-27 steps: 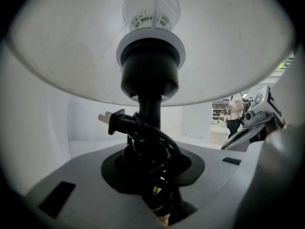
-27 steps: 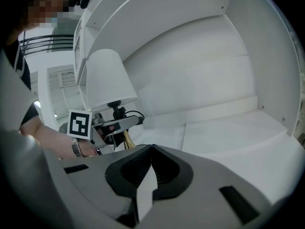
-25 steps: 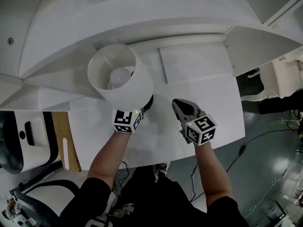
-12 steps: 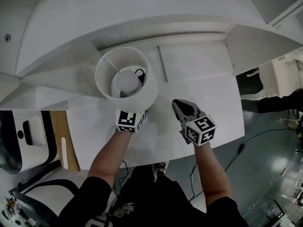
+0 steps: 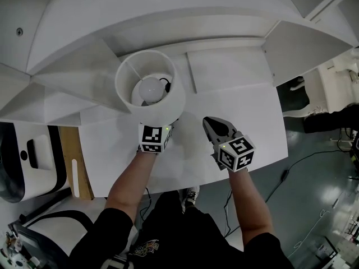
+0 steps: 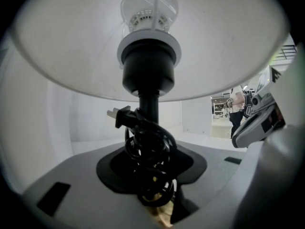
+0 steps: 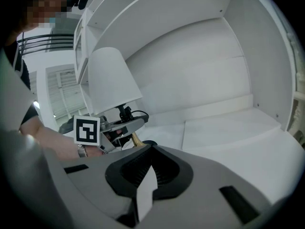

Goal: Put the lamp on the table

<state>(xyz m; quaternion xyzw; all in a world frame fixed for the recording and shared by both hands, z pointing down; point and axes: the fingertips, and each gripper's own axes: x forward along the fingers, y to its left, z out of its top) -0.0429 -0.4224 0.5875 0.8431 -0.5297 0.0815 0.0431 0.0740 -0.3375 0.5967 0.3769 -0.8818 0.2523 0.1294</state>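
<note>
The lamp stands upright on the white table [image 5: 247, 111]; from above I look into its white shade [image 5: 168, 102] at the bulb [image 5: 150, 88]. My left gripper [image 5: 170, 125] reaches under the shade's near side. In the left gripper view its jaws [image 6: 152, 194] flank the black stem [image 6: 148, 101] and the coiled black cord [image 6: 148, 151] with its plug [image 6: 119, 114]; they are opening and no longer press on it. The right gripper view shows the shade [image 7: 109, 82] and a brass foot [image 7: 136, 140]. My right gripper [image 5: 212, 123] hovers to the lamp's right, shut and empty.
White curved shelving [image 5: 168, 15] rises behind the table, close to the lamp. The table's front edge runs just under my wrists. A wooden board [image 5: 70, 156] and a white chair [image 5: 17, 161] stand at the left; cables [image 5: 314, 156] lie on the floor right.
The lamp has swung from tilted to upright, its shade opening now facing up. The left hand shifted slightly with it. The right gripper has stayed put.
</note>
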